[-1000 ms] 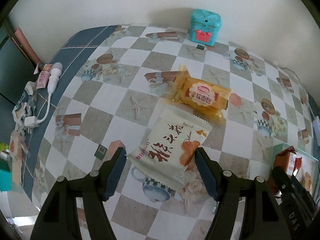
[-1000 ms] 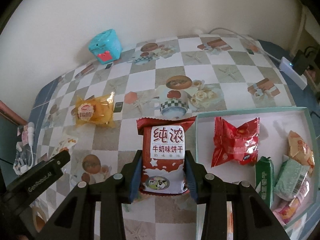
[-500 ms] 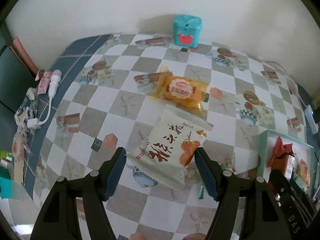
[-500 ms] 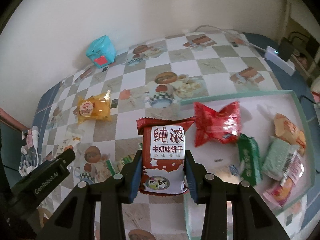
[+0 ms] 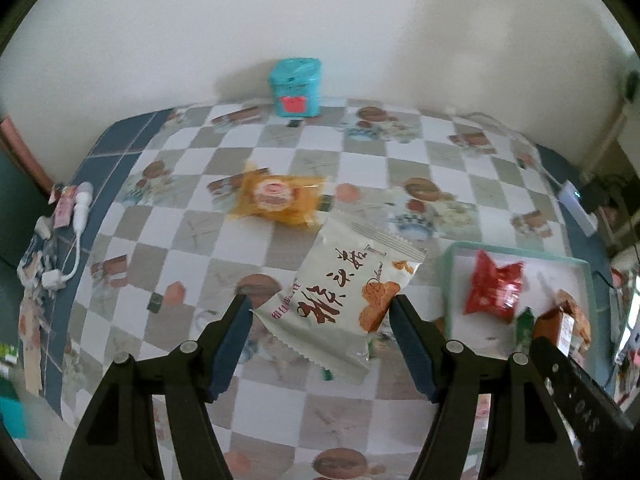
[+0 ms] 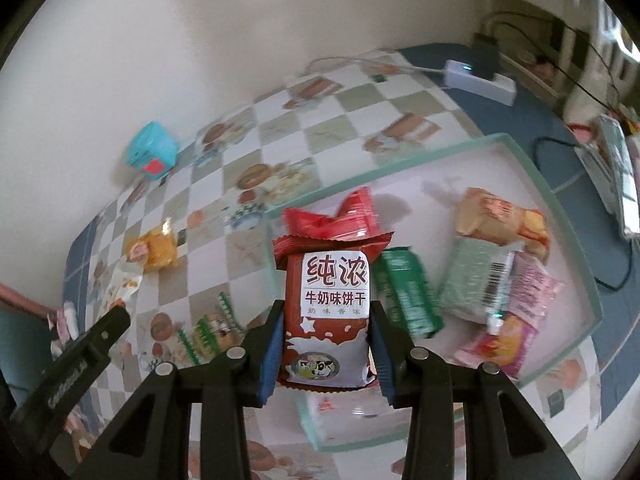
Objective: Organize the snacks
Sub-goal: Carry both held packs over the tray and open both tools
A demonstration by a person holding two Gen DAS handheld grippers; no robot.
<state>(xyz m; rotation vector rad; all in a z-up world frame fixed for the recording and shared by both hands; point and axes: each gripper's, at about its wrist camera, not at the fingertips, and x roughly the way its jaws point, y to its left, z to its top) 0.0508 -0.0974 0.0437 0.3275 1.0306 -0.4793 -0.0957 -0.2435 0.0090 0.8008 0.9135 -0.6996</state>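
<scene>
The checkered table (image 5: pixel 280 248) carries a green-rimmed tray (image 6: pixel 532 168) at its right side, holding a red packet (image 6: pixel 340 216), a green packet (image 6: pixel 408 296) and several more wrappers. Above the tray's near-left part, the right gripper (image 6: pixel 327 344) clamps a dark red milk-biscuit packet (image 6: pixel 330 308) by its lower half, both pads pressed to its sides, long axis upright with the crimped top pointing away from the camera. The left gripper (image 5: pixel 320 336) pinches a cream-white biscuit packet (image 5: pixel 340 292) held above the table, its long axis running diagonally from lower left to upper right. A yellow cake packet (image 5: pixel 280 198) lies flat beyond it, crosswise, near a teal box (image 5: pixel 296 87) by the wall.
</scene>
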